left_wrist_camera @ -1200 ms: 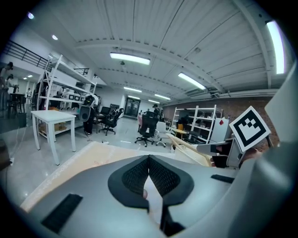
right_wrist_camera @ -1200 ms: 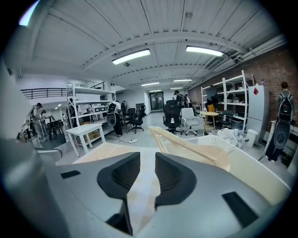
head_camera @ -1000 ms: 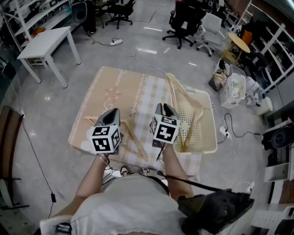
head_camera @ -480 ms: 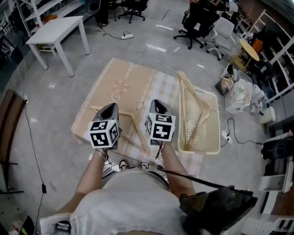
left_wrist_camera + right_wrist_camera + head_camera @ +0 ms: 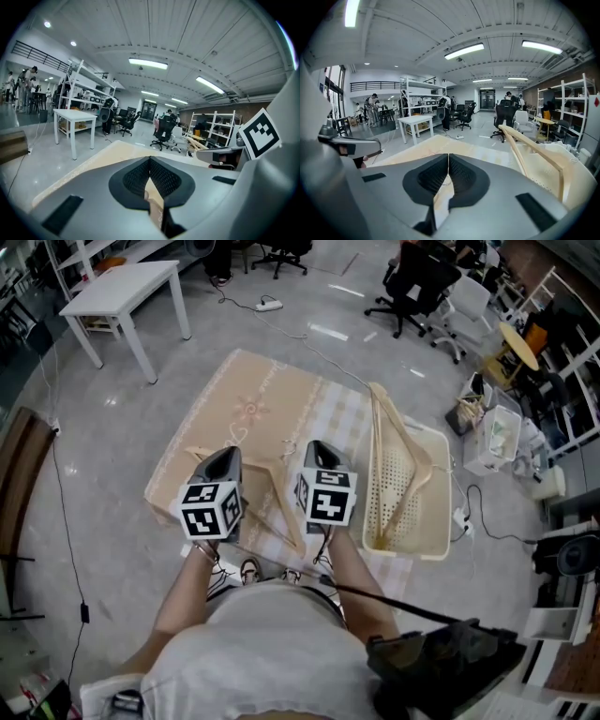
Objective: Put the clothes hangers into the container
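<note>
A wooden hanger [image 5: 277, 514] lies on the beige mat [image 5: 253, 409] between my two grippers. The left gripper [image 5: 228, 455] sits over its left part, tips together [image 5: 150, 160]. Pale wood shows in the gap behind the tips, and I cannot tell whether it is held. My right gripper [image 5: 317, 449] is just right of the hanger, its tips pressed together [image 5: 448, 155] with nothing visibly clamped. The cream perforated basket [image 5: 405, 549] stands at the mat's right edge. Two more wooden hangers [image 5: 398, 442] lean inside it, and one hanger [image 5: 534, 150] shows in the right gripper view.
A white table [image 5: 122, 287] stands on the floor at the far left and office chairs [image 5: 422, 277] at the back. Boxes and cables [image 5: 487, 521] lie right of the basket. My feet are at the mat's near edge.
Both grippers have shifted a little across the mat, the right one slightly leftward from the basket. The hanger on the mat lies as before.
</note>
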The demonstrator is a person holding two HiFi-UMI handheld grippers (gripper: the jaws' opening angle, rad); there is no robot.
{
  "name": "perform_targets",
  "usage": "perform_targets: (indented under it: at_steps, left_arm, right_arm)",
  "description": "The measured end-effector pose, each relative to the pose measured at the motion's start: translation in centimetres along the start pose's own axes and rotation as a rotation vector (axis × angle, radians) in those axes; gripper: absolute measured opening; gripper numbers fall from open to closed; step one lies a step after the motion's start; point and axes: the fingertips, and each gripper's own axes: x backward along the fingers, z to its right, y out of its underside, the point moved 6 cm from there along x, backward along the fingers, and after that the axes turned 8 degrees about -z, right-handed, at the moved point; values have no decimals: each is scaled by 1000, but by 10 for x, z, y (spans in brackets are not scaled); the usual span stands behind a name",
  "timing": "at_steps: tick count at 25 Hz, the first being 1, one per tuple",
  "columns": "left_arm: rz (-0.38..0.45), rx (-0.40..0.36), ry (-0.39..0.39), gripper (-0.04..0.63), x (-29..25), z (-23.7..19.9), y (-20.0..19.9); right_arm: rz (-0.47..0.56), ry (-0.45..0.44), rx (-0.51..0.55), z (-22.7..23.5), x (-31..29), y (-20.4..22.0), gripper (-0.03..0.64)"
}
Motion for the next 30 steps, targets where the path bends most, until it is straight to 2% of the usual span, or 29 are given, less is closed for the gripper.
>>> perform_targets:
  at_steps: [10,19,20,22,30]
  left_arm:
    - [-24,21,-42,12,-17,-20,9]
    - [-116,93,-62,12,-32,-31,47]
    - [-128,98,-63,12,-34,-35,53]
    - [-149,111,-71,12,-39,-44,64]
    - [-189,202,-118,12,-47,-81,95]
  right_arm:
    - [-59,-40,4,-5,-32,10,21]
    - [-261,-177,67,-20,-65,55,28]
    - [-287,-191,75,-22,-71,61,47]
    - [-341,-217,92,-28,-84,73,143]
    - [-472,-241,208,-46,-124,100,200]
